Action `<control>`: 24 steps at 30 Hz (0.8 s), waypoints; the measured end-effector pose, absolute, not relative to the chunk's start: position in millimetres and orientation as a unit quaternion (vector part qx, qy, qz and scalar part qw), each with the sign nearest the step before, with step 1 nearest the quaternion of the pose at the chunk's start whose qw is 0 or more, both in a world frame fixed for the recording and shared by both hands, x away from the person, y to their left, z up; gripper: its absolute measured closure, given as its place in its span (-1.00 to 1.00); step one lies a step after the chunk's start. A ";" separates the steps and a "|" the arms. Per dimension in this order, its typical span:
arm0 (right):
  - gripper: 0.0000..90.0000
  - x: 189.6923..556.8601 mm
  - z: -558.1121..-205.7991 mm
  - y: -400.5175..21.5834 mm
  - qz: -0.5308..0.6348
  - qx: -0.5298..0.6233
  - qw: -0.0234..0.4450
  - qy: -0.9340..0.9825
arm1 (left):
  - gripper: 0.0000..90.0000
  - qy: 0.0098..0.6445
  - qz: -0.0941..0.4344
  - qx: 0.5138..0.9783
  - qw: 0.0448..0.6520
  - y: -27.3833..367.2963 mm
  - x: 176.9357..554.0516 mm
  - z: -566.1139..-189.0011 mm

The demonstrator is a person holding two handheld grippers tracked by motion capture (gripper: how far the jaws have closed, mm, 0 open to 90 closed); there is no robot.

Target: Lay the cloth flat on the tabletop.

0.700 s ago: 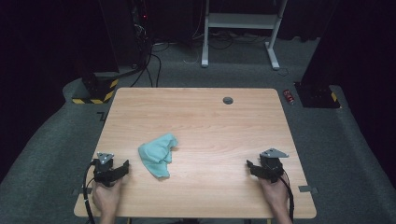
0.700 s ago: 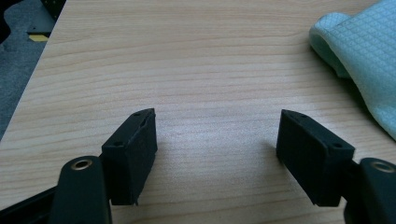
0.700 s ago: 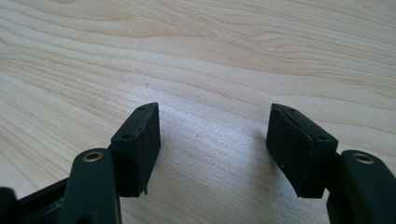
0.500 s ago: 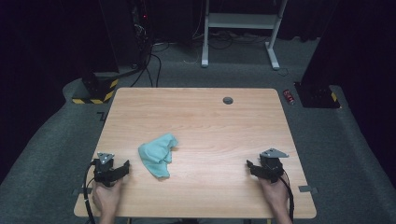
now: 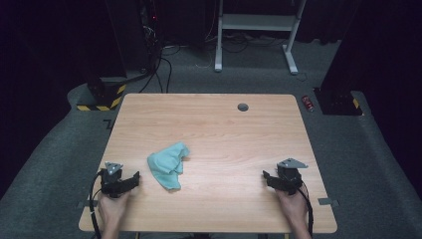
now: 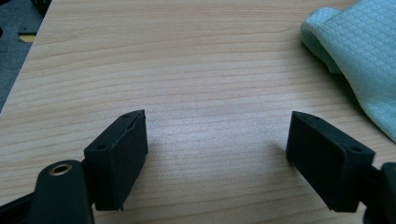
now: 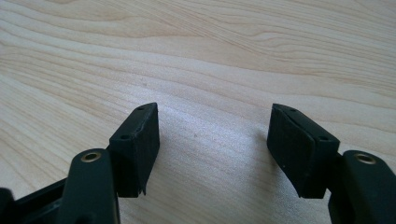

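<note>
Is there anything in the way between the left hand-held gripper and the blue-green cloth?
No. Bare wooden table lies between the left hand-held gripper and the crumpled cloth. Its jaws stand open with nothing between them, and the cloth lies just to their right.

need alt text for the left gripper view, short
Two black jaws of the left tool stand wide apart with nothing between them, low over a light wooden table. A crumpled pale teal cloth with a fine grid weave lies at the upper right, apart from the jaws.
</note>
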State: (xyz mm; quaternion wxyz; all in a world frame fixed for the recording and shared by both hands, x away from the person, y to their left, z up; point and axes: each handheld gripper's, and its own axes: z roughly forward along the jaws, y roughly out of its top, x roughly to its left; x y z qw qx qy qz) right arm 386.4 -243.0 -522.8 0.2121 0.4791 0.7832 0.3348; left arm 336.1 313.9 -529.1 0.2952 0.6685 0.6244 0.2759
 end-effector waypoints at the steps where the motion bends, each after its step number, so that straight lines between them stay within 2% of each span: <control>1: -0.24 386.4 -522.8 -243.0 0.335 0.479 0.212 0.783 | -0.53 0.627 0.276 0.666 0.296 313.8 336.2 -529.0; 5: -0.24 386.4 -522.8 -243.0 0.335 0.479 0.212 0.783 | -0.49 0.632 0.254 0.655 0.328 311.9 336.5 -527.4; 13: -0.24 386.4 -522.8 -243.0 0.335 0.479 0.212 0.783 | -0.44 0.613 0.241 0.661 0.359 293.8 333.8 -520.4; 24: -0.24 386.4 -522.8 -243.0 0.335 0.479 0.212 0.784 | -0.41 0.562 0.229 0.687 0.398 254.8 335.4 -499.1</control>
